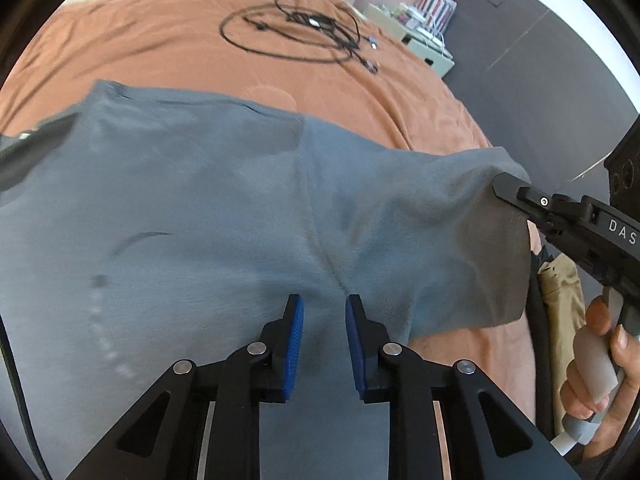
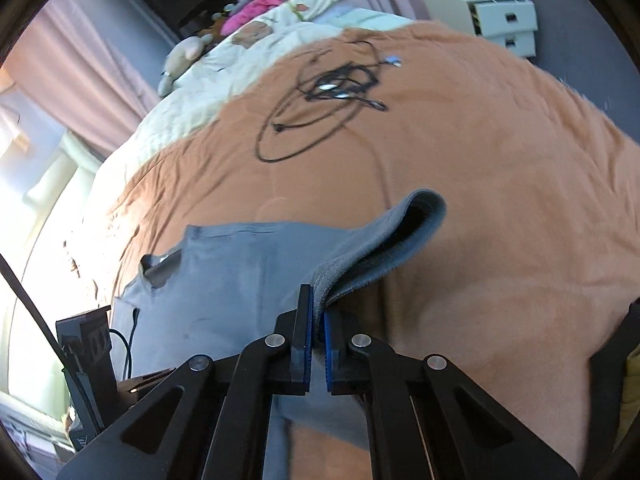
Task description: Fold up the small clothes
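A grey T-shirt [image 1: 192,208] lies spread on the orange blanket [image 1: 160,40], its neckline [image 2: 160,270] toward the left. My right gripper [image 2: 318,320] is shut on the shirt's sleeve [image 2: 404,232], which curls up off the blanket in a fold. From the left wrist view the right gripper [image 1: 502,188] comes in from the right with the sleeve [image 1: 460,240] draped from its tip, and a person's hand [image 1: 600,364] holds its handle. My left gripper [image 1: 324,312] hovers over the shirt near the sleeve seam. Its blue pads [image 1: 294,340] stand slightly apart with cloth showing in the gap.
A loose coil of black cables [image 2: 320,100] lies on the blanket beyond the shirt. A cream duvet [image 2: 248,52] with soft toys sits farther back. A white drawer unit [image 2: 504,20] stands off the bed's far right corner. Beige fabric [image 1: 564,300] hangs by the bed's right edge.
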{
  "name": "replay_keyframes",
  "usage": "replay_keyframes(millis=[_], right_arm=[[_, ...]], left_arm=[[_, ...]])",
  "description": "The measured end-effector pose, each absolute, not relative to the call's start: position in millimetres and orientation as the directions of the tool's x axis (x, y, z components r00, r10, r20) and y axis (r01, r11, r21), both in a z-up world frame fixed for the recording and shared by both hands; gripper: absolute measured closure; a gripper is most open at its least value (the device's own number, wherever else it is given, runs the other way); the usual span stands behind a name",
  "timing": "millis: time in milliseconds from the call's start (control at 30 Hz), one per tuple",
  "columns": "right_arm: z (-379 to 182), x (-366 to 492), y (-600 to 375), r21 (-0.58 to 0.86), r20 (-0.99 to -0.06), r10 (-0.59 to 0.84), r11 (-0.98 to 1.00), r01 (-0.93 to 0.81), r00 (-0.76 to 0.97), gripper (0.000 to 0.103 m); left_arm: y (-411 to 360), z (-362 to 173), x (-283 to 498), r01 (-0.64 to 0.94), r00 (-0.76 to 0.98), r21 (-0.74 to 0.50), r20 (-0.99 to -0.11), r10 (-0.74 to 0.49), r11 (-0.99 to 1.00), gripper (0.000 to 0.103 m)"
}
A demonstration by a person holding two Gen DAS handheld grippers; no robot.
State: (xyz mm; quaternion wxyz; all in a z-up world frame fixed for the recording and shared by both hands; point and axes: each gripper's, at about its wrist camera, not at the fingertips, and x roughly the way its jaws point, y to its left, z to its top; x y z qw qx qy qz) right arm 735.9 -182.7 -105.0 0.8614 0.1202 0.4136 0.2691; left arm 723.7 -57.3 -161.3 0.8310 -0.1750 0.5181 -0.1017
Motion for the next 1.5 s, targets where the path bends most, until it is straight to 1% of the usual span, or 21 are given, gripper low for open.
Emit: replay_keyframes(millis=[267,500,667,800,833,867,900,933,967,1000,1067,1300,1333,1367,1433,1500], right_arm=[[-80,712,-116,0.316,-0.681,0.521,0.843,-0.435,0.515,0.102],[-85,697,-47,0.258,-0.724,0.503,0.832,-0.491,0.473,0.102],[-101,690,-6,0.252,-0.749,0.507,0.813,-0.525,0.426,0.102],[-113,692,15,0.314,-0.770,0.544,0.778,-0.544,0.333,0.100],[-115,693,15,0.321,-0.776,0.543,0.778,-0.541,0.320,0.094],[-115,694,14,0.324,-0.774,0.546,0.776,-0.542,0.319,0.076],[-112,695,11,0.326,-0.765,0.553,0.775,-0.542,0.331,0.064],[-110,697,7,0.332,-0.754,0.561,0.774,-0.539,0.341,0.041],[-107,699,0,0.341,-0.741,0.570,0.774,-0.533,0.354,0.037],[-105,703,-8,0.348,-0.735,0.574,0.777,-0.524,0.362,0.037],[-106,707,-23,0.343,-0.734,0.562,0.791,-0.507,0.380,0.037],[-122,729,-74,0.274,-0.759,0.459,0.868,-0.413,0.461,0.038],[-126,731,-76,0.267,-0.767,0.447,0.875,-0.404,0.461,0.044],[-134,737,-78,0.268,-0.776,0.439,0.880,-0.393,0.453,0.052],[-143,741,-79,0.274,-0.785,0.434,0.883,-0.380,0.442,0.061],[-154,750,-77,0.265,-0.795,0.422,0.888,-0.377,0.436,0.065]], left_arm=[[5,-136,688,-0.067,0.490,-0.383,-0.817,-0.304,0.921,0.080],[58,-127,654,-0.126,0.513,-0.374,-0.818,-0.262,0.919,0.080],[89,-126,635,-0.169,0.519,-0.361,-0.823,-0.229,0.917,0.080],[110,-129,624,-0.209,0.514,-0.355,-0.833,-0.206,0.911,0.080],[113,-130,623,-0.219,0.513,-0.354,-0.834,-0.202,0.909,0.080],[115,-131,623,-0.228,0.510,-0.354,-0.837,-0.198,0.907,0.079],[117,-133,623,-0.237,0.507,-0.355,-0.839,-0.196,0.904,0.076],[118,-135,625,-0.250,0.501,-0.357,-0.843,-0.195,0.900,0.073],[119,-136,626,-0.253,0.500,-0.360,-0.843,-0.197,0.898,0.066],[118,-137,628,-0.252,0.503,-0.368,-0.840,-0.203,0.895,0.059],[114,-138,631,-0.244,0.511,-0.367,-0.835,-0.203,0.898,0.051],[100,-152,659,-0.231,0.503,-0.352,-0.841,-0.199,0.907,0.051],[98,-155,665,-0.229,0.501,-0.346,-0.843,-0.195,0.910,0.051],[97,-157,668,-0.228,0.500,-0.343,-0.844,-0.193,0.911,0.051],[96,-162,679,-0.227,0.498,-0.334,-0.847,-0.186,0.915,0.051],[96,-167,688,-0.228,0.495,-0.319,-0.852,-0.173,0.920,0.051]])
